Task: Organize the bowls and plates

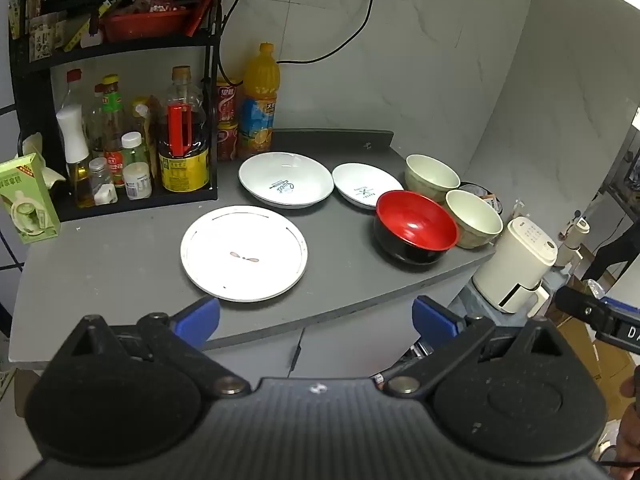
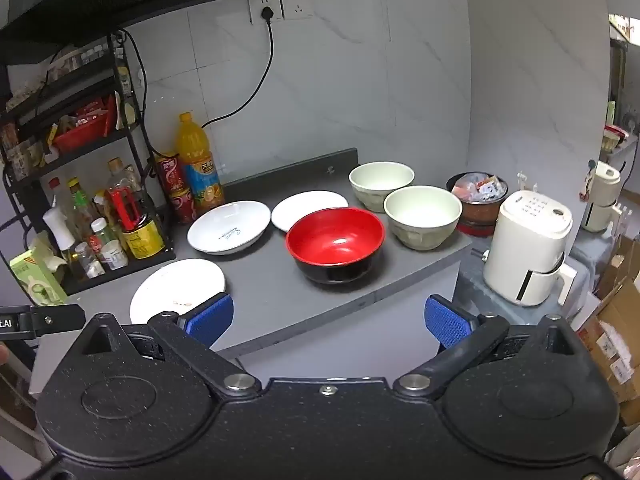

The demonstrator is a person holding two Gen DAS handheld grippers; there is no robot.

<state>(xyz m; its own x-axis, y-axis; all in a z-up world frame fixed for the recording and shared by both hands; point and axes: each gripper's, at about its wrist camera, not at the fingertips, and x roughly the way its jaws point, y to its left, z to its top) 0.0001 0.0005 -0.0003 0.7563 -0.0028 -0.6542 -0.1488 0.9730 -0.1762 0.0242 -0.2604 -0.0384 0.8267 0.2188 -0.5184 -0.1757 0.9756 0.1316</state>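
The grey countertop (image 1: 120,264) is viewed by both wrist cameras from beyond its front edge, looking down and forward toward the marble-patterned wall. The left view is set nearer the black metal condiment rack (image 1: 36,60), with the flat white round plate (image 1: 244,254) closest. The right view is placed further right, centred on the red-and-black bowl (image 2: 335,244). The whole row of dishes and the white air fryer (image 2: 528,248) are shared by both.
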